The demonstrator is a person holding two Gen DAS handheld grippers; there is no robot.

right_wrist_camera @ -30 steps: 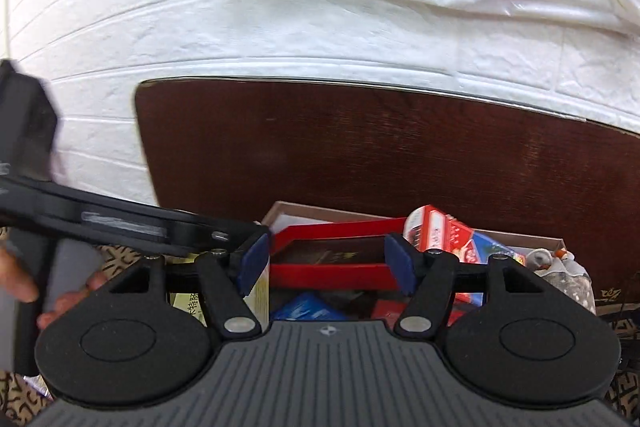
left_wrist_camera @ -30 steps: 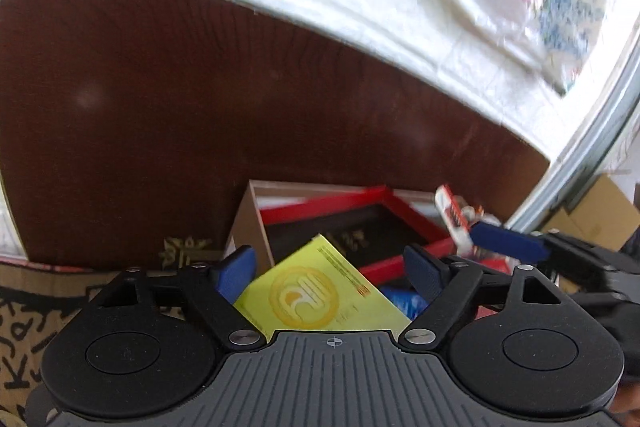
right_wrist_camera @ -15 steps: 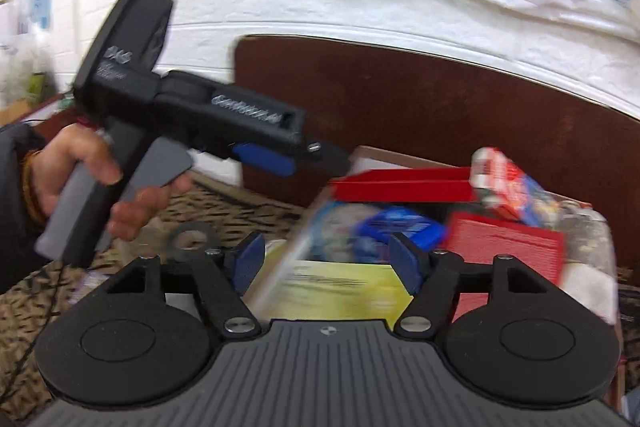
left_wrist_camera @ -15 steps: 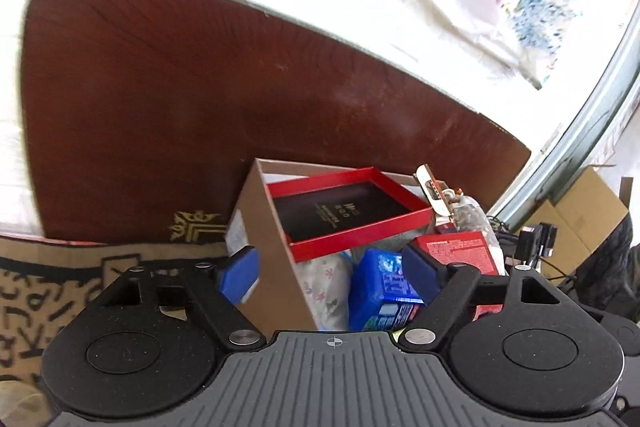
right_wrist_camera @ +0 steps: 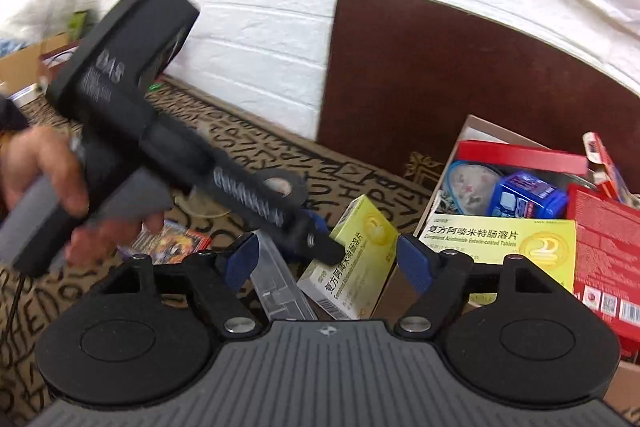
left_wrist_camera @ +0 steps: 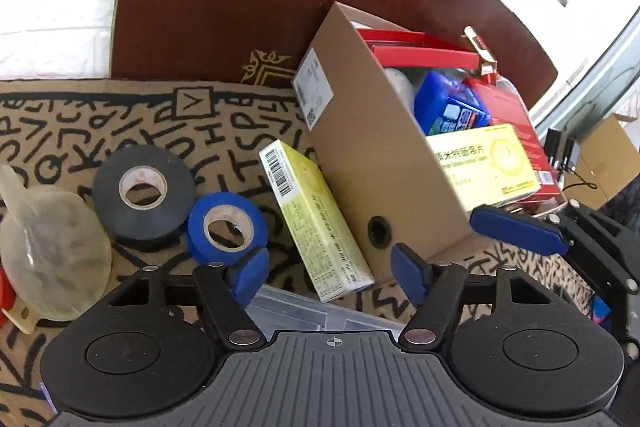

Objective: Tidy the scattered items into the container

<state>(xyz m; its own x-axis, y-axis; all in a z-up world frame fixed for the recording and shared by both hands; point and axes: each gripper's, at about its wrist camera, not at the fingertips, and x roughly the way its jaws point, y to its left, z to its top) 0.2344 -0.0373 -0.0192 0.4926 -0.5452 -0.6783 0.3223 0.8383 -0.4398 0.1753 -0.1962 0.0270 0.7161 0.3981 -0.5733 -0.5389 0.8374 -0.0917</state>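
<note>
Change: since a second ago we have pulled the left tongs point(left_wrist_camera: 330, 277) back from the cardboard box point(left_wrist_camera: 384, 163); one yellow carton point(left_wrist_camera: 486, 163) now lies inside it.
Meaning: one item stowed.
Left tongs: open, empty.
Right tongs point(right_wrist_camera: 329, 265): open, empty.
Remaining: second yellow carton point(left_wrist_camera: 314, 217) leaning on the box wall; black tape roll point(left_wrist_camera: 144, 187), blue tape roll point(left_wrist_camera: 228, 227) on the patterned mat point(left_wrist_camera: 120, 115).
Next: we judge the leaning carton the likely pick.
</note>
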